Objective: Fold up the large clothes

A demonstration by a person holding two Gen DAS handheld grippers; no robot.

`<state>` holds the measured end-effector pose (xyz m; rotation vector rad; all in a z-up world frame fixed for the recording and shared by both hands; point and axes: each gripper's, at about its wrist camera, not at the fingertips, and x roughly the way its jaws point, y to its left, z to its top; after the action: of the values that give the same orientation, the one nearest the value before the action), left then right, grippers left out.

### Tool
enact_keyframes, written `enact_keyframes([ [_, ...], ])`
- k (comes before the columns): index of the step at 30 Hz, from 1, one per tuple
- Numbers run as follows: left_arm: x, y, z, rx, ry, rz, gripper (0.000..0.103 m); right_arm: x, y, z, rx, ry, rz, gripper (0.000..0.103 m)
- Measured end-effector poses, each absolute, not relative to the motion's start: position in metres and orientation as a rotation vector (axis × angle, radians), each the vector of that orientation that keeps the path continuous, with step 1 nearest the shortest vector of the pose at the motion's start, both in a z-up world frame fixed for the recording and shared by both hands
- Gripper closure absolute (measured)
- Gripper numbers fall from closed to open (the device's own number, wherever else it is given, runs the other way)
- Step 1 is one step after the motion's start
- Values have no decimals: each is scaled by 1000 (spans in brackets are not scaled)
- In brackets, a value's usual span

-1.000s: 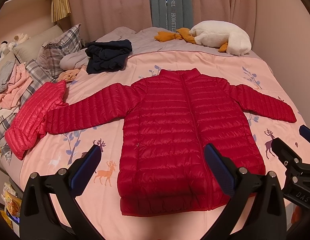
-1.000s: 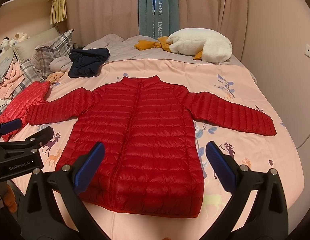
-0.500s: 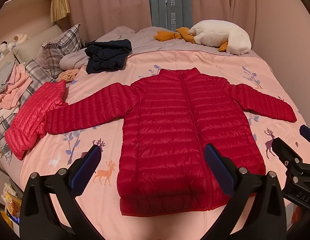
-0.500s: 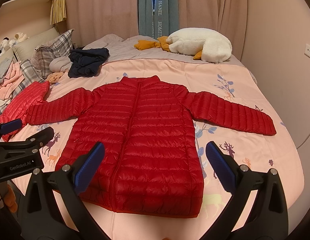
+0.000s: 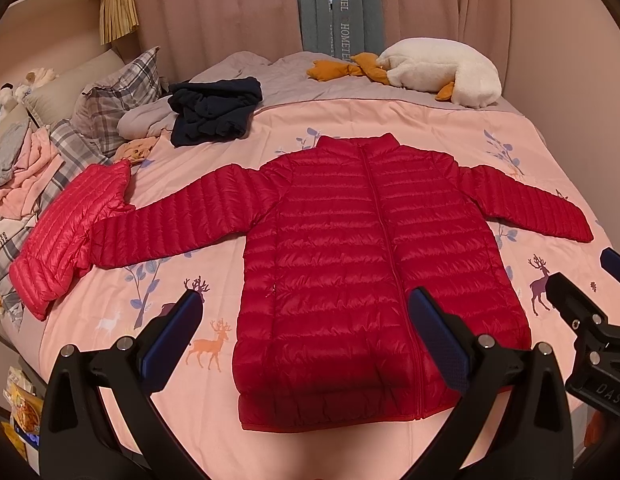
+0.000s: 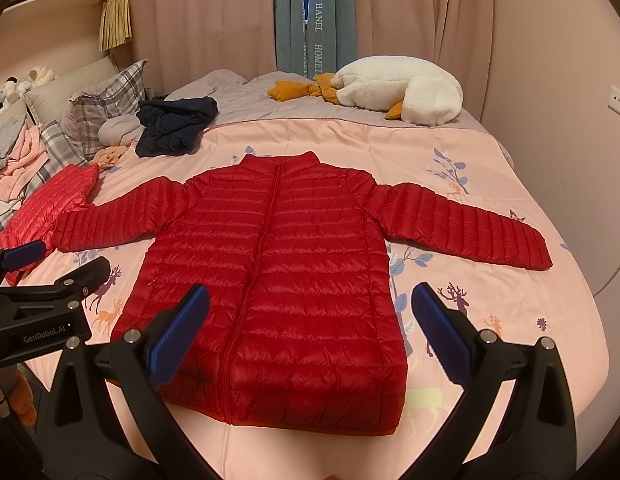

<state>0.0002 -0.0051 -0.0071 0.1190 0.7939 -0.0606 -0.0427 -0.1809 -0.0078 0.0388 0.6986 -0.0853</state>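
Left wrist view shows the red jacket [image 5: 369, 264] lying flat on the bed [image 5: 389, 120], front side up, zipper closed, both sleeves stretched out to the sides. The left gripper [image 5: 306, 332] hovers above the hem, its fingers [image 5: 178, 328] spread wide and holding nothing. The left sleeve end touches a pink jacket [image 5: 66, 232] that lies at the bed edge. I think this is a risk: if the sleeve is folded inward with a quick pull, the pink jacket can be dragged along or slide off the bed. At the right border, part of the right gripper [image 5: 589, 332] is seen, but its fingertips are cut off there. The near hem is partly covered by the black gripper arms.

Right wrist view gives the same jacket [image 6: 278, 264] from the other side, in the middle of the pink bed cover. The right gripper [image 6: 310, 336] also hovers over the hem with its fingers [image 6: 437, 328] spread apart and empty. The folding seems not yet begun. The padded cloth looks smooth and puffy, so a shallow pinch may slip, or may catch only the top layer and leave the back layer behind, which would make a crooked fold. The right sleeve end lies near the bed edge and could hang over. A dark garment [image 6: 174, 128] and a plush goose [image 6: 393, 92] lie further back, well apart from the jacket. How far the bed goes toward the camera I cannot tell, because the gripper bodies hide it.
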Motion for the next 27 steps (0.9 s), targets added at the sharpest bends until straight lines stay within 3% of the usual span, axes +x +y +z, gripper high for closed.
enact_keyframes([
  [22, 0, -4, -12, 120, 800, -69, 1, -41, -184, -8, 42, 702, -83, 2],
  [27, 14, 11, -26, -5, 855, -136, 1, -39, -193, -19, 182, 724, 45, 2],
])
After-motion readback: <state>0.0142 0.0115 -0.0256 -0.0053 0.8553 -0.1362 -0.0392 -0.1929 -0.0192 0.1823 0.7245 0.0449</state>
